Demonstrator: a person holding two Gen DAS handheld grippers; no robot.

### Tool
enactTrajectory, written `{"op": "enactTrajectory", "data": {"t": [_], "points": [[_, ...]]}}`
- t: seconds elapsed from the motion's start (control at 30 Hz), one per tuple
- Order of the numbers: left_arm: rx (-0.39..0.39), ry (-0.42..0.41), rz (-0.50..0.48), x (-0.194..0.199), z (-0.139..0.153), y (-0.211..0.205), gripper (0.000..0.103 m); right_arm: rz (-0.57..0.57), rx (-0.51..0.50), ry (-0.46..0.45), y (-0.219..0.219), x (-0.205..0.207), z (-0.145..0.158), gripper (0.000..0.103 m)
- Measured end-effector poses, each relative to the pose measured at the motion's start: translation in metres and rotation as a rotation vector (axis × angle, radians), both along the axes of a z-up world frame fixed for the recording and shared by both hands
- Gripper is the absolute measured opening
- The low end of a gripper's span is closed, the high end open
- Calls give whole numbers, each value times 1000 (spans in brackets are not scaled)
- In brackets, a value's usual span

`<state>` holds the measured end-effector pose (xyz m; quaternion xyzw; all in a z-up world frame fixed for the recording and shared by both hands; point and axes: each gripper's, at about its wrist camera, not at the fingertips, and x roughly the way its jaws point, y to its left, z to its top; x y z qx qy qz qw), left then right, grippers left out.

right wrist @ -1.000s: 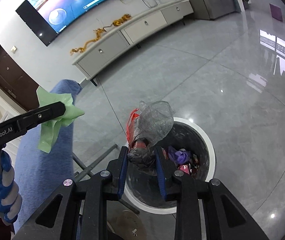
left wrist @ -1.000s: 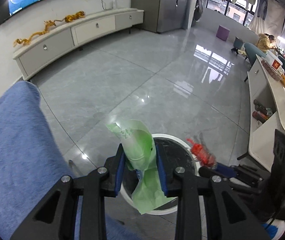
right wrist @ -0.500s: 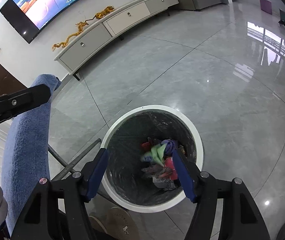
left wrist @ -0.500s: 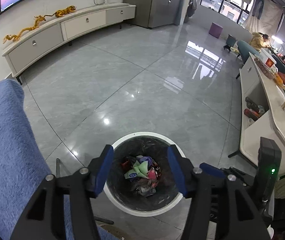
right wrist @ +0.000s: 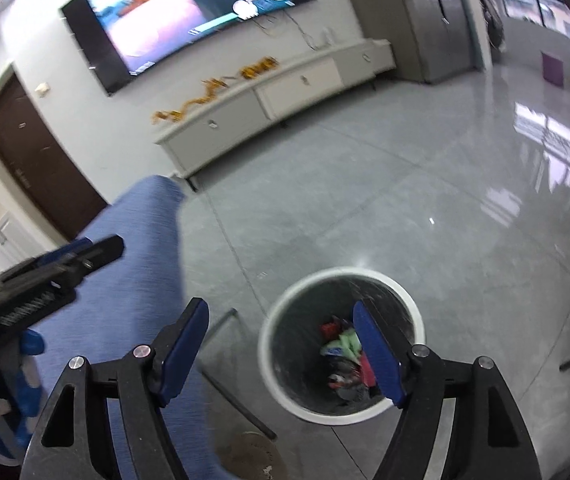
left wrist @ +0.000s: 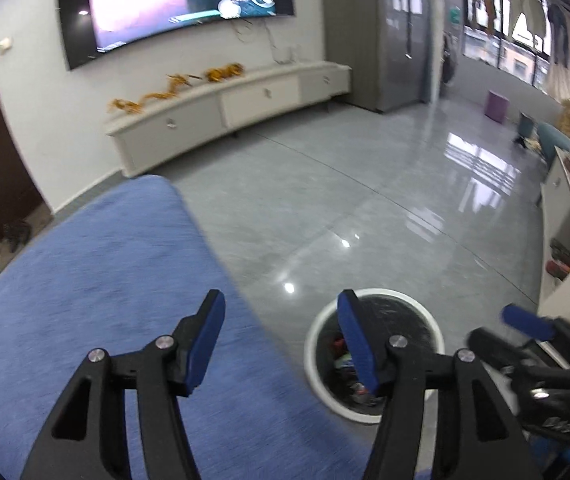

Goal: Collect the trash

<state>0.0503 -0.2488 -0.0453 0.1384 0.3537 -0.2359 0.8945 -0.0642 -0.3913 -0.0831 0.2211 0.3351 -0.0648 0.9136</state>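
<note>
2 grippers, left gripper [left wrist: 281, 336] and right gripper [right wrist: 281, 344], now gape empty; their green and red trash [right wrist: 345, 350] has seemingly dropped into the white bin [right wrist: 341, 414] near right, so this load looks done.

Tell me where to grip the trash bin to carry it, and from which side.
Grip the white rim of the trash bin from above, one finger inside, one outside. The bin stands upright and open-topped; its round wall is too wide to span. The near-left rim is closest to the open right hand-held gripper.
</note>
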Motion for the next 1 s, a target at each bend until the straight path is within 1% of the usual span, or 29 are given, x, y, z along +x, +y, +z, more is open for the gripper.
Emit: {"op": "enactTrajectory", "data": {"t": [0.07,0.17,0.3,0.37,0.43,0.63,0.7,0.8,0.9,1.0], "points": [[-3,-37,40,-6,10,22,62,28,-34,-44,16,-5,22,77],[-11,-82,87,-15,25,53,67,55,-69,-96,38,-10,48,80],[-30,-134,155,-29,43,96,71,104,-96,-156,72,-12,72,84],[-44,-169,201,-36,52,119,73,124,-118,-170,89,-11,79,87],[-55,-196,238,-41,59,137,74,139,-137,-182,103,-8,85,88],[-63,-234,317,-52,68,186,77,181,-164,-207,139,0,92,91],[-75,-226,333,-51,67,203,77,199,-172,-210,153,6,92,91],[-85,-213,352,-61,64,218,78,205,-201,-207,166,11,90,93],[-88,-196,371,-58,59,231,80,186,-235,-198,179,15,86,99],[-96,-193,388,-56,56,241,81,166,-247,-179,183,19,80,100]]}}
